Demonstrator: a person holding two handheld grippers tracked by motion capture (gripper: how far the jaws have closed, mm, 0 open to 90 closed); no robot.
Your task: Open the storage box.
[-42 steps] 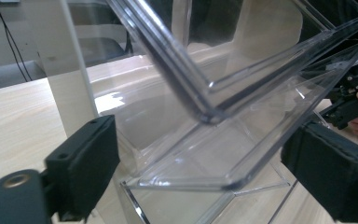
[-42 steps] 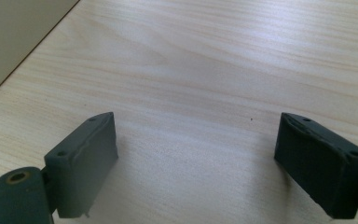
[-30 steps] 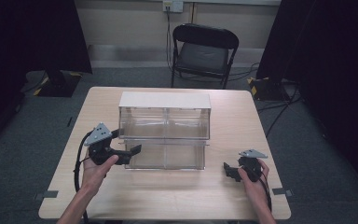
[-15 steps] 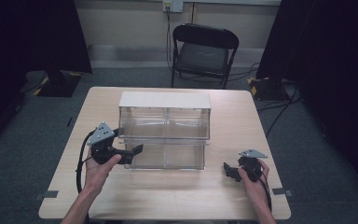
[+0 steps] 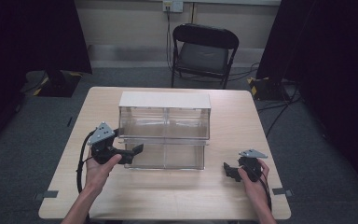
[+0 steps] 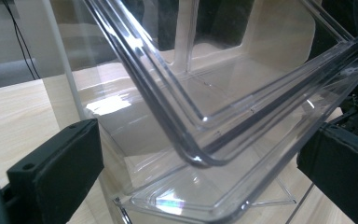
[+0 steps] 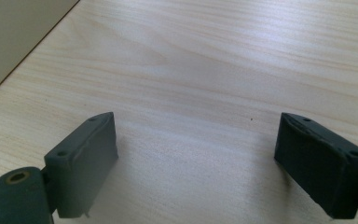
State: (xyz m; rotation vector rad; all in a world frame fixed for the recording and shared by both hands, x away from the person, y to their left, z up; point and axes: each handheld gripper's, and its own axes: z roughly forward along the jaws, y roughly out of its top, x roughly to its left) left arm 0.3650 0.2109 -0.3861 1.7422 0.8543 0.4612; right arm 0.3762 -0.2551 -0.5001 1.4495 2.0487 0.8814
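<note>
The clear plastic drawer [image 5: 165, 156] stands pulled out toward the person from the lower level of a transparent drawer cabinet [image 5: 164, 119] with a white top, which sits in the middle of the counter [image 5: 177, 198]. In the left gripper view the drawer's rounded front corner [image 6: 200, 156] lies between the two black jaws, touching neither pad. The left hand-held gripper [image 5: 130, 153] is at the drawer's left front corner; its jaws have just been opening and now stand wide, with the corner in the gap but not pressed.

The right hand-held gripper [image 5: 230, 170] rests low over the counter, well apart from the drawer's right end, its jaws spread with bare wood between them [image 7: 196, 154].

A broad strip of bare counter runs along the near edge in front of the drawer, and open wood flanks the cabinet on both sides. Beyond the far edge stands a black folding chair [image 5: 205, 53] on grey carpet.
</note>
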